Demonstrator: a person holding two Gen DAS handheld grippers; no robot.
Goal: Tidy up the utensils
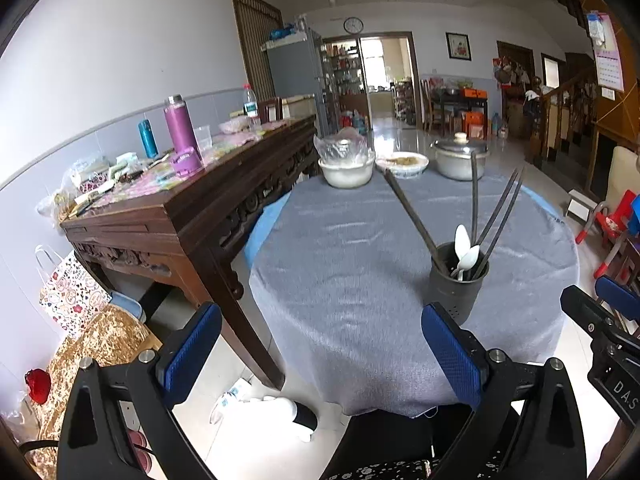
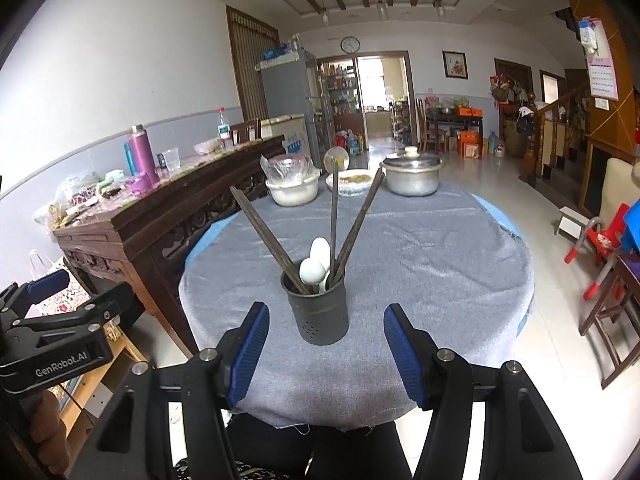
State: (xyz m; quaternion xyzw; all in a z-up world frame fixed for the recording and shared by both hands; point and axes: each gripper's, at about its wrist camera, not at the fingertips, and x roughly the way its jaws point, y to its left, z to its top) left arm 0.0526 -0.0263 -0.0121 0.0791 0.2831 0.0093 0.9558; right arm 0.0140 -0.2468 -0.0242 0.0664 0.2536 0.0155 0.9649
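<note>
- Dark metal utensil holder [image 2: 320, 312] stands upright on the grey-clothed round table [image 2: 440, 264], chopsticks [image 2: 264, 236] and white spoons [image 2: 316, 264] inside.
- Left gripper [image 1: 320, 356] jaws apart, empty.
- Right gripper [image 2: 326, 356] jaws apart, empty, just before the holder.

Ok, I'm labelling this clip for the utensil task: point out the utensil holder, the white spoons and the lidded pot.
utensil holder [image 2: 322, 312]: right wrist view, front wall.
white spoons [image 2: 313, 271]: right wrist view, nearer spoon's bowl.
lidded pot [image 2: 412, 168]: right wrist view, lid.
</note>
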